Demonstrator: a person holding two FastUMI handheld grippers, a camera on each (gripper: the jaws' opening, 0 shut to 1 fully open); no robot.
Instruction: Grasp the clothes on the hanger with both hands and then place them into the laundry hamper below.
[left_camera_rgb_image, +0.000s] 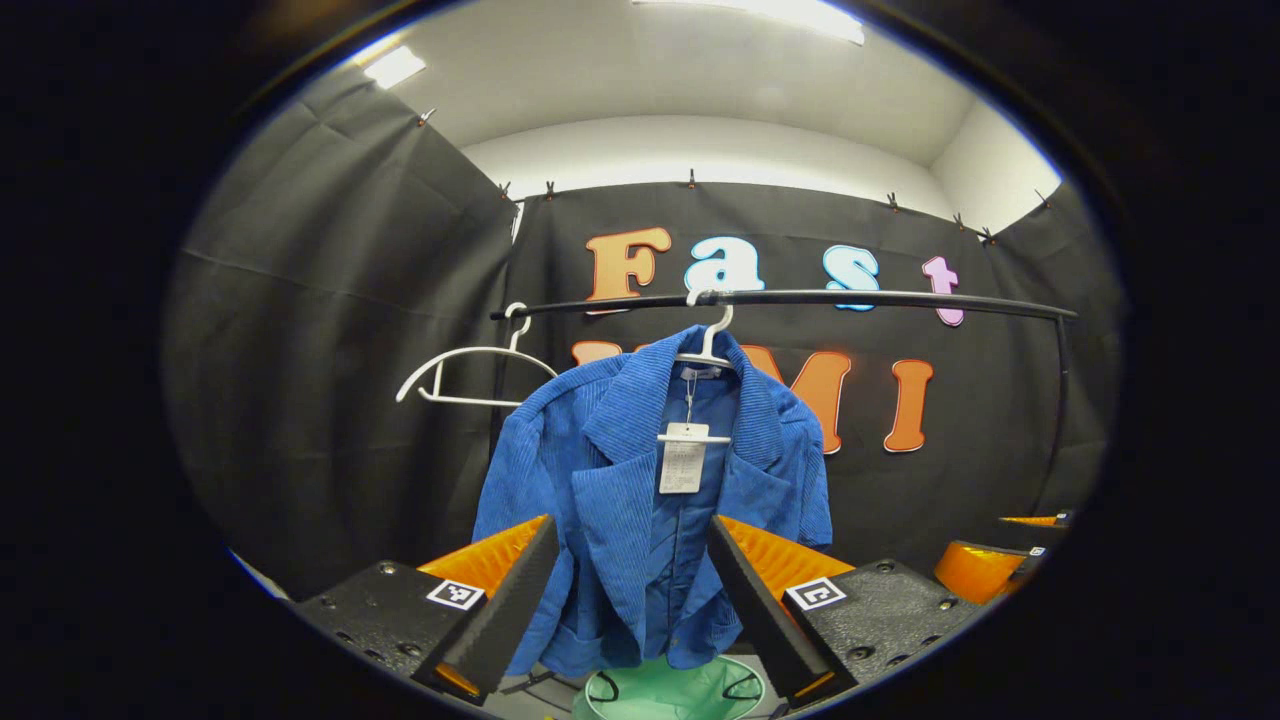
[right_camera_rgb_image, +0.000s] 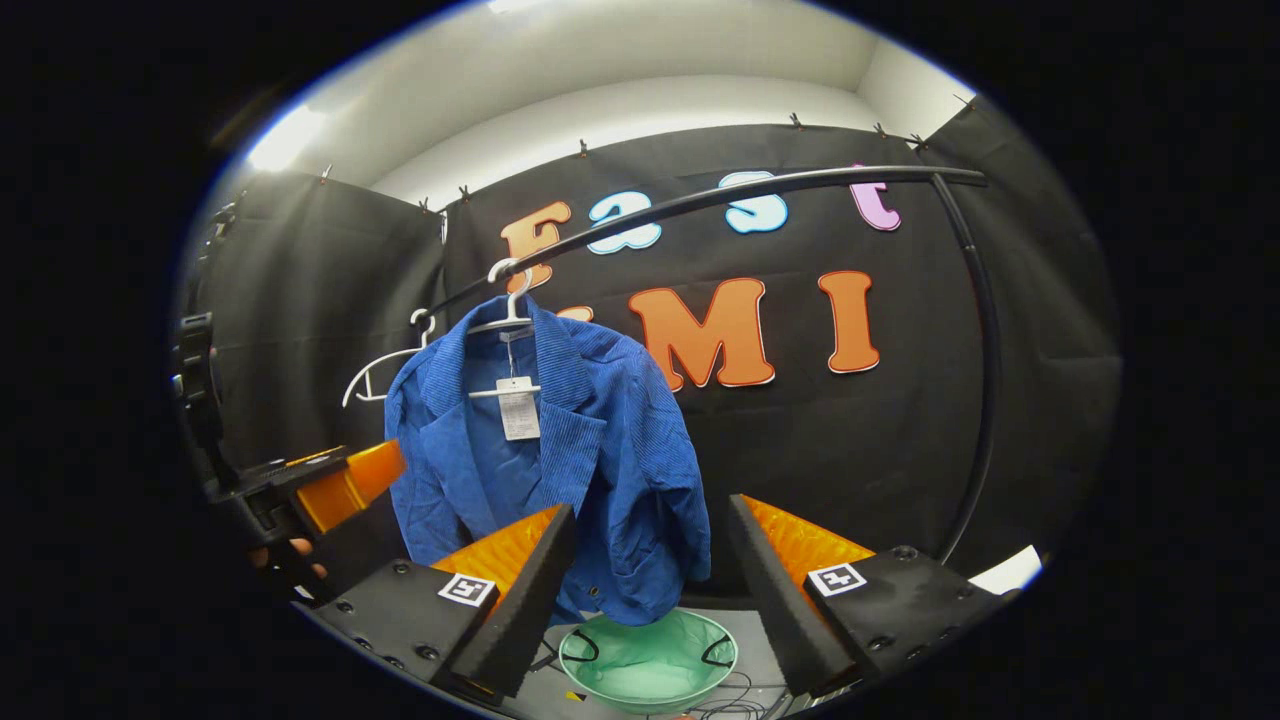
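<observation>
A blue corduroy jacket (left_camera_rgb_image: 640, 500) (right_camera_rgb_image: 560, 460) with a paper tag hangs on a white hanger (left_camera_rgb_image: 708, 352) (right_camera_rgb_image: 510, 315) from a black rail (left_camera_rgb_image: 800, 298) (right_camera_rgb_image: 720, 200). Below it stands a pale green laundry hamper (left_camera_rgb_image: 672, 695) (right_camera_rgb_image: 648, 662) with black handles. My left gripper (left_camera_rgb_image: 632, 535) is open, short of the jacket, its fingers framing the jacket's front. My right gripper (right_camera_rgb_image: 650, 520) is open too, aimed at the jacket's lower right hem without touching it. In the right gripper view the left gripper (right_camera_rgb_image: 330, 490), held by a hand, shows at the left beside the jacket.
An empty white hanger (left_camera_rgb_image: 470, 375) (right_camera_rgb_image: 385, 365) hangs at the rail's left end. The rail bends down into a post (right_camera_rgb_image: 985, 400) on the right. Black cloth walls close in the booth. The other gripper (left_camera_rgb_image: 990, 565) shows at the lower right of the left gripper view.
</observation>
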